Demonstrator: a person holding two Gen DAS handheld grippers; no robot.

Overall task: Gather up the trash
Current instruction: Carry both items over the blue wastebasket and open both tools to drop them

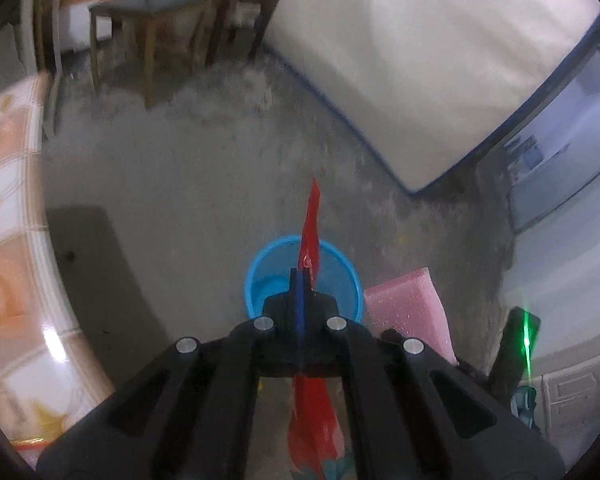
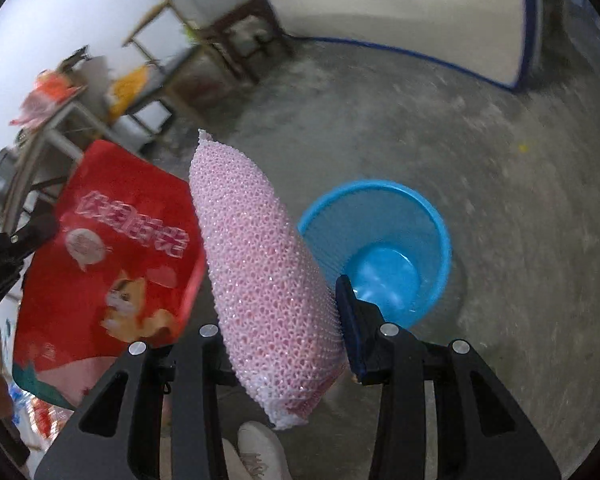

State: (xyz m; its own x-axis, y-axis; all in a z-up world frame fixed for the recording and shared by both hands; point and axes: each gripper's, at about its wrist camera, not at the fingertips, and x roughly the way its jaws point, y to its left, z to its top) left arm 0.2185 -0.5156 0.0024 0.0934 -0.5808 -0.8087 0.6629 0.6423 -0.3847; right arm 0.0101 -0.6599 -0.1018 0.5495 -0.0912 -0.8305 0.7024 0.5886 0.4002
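Left tongs [image 1: 302, 276] clamp the red bag [image 1: 310, 232] and right tongs [image 2: 276, 316] the pink foam [image 2: 260, 280], both held above the blue bin [image 2: 380, 248], seemingly for dropping.

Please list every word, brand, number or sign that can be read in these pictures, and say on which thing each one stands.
Red snack bag, held by the left gripper: a line of large white Chinese characters across the front, too blurred to read with certainty; below it a cartoon dog, no text.
Small print near the bag's bottom edge: too small to read.
Pink foam net, blue bin: no text.
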